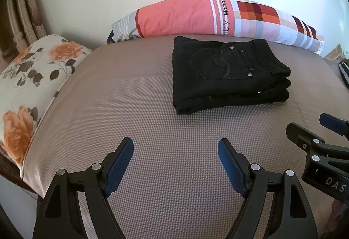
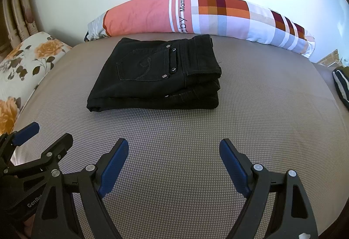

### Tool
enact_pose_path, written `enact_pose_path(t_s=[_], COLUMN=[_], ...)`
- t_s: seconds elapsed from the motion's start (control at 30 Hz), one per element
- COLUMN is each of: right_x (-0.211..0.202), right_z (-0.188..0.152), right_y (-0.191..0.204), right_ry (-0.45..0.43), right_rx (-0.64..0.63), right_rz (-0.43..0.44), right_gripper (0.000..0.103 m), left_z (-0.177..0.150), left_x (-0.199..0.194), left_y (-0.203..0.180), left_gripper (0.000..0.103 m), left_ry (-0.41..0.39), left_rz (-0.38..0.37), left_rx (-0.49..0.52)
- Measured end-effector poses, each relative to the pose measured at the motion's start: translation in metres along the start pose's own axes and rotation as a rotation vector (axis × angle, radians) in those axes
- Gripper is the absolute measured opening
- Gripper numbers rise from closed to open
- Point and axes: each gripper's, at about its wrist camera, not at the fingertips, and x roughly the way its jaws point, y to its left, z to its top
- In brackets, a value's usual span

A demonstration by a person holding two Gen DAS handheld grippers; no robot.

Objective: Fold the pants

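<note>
Black jeans (image 1: 226,73) lie folded into a compact stack on the grey-brown bed sheet (image 1: 141,108), back pocket up, near the far pillow. They also show in the right wrist view (image 2: 157,75). My left gripper (image 1: 175,147) is open and empty, hovering over the sheet well in front of the jeans. My right gripper (image 2: 173,148) is open and empty too, side by side with the left one. The right gripper's fingers (image 1: 305,136) show at the right edge of the left wrist view, and the left gripper's fingers (image 2: 28,130) at the left edge of the right wrist view.
A long pink and checked pillow (image 1: 207,16) lies along the wall behind the jeans. A floral pillow (image 1: 28,77) sits at the left edge of the bed. A dark striped item (image 2: 341,88) lies at the far right. Curtains (image 1: 24,12) hang at the left.
</note>
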Motion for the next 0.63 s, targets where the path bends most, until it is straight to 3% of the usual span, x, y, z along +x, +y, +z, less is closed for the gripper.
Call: enact_pose_path(t_s=[0.63], right_x=[0.0018], right_z=[-0.0007], right_y=[-0.0011], right_ry=[0.003], right_rx=[0.001], right_rz=[0.001], right_gripper=[0.083], left_z=[0.0030], left_x=[0.0025], left_y=[0.0005], left_gripper=[0.080], left_ry=[0.008], left_rz=[-0.017], left_rx=[0.023])
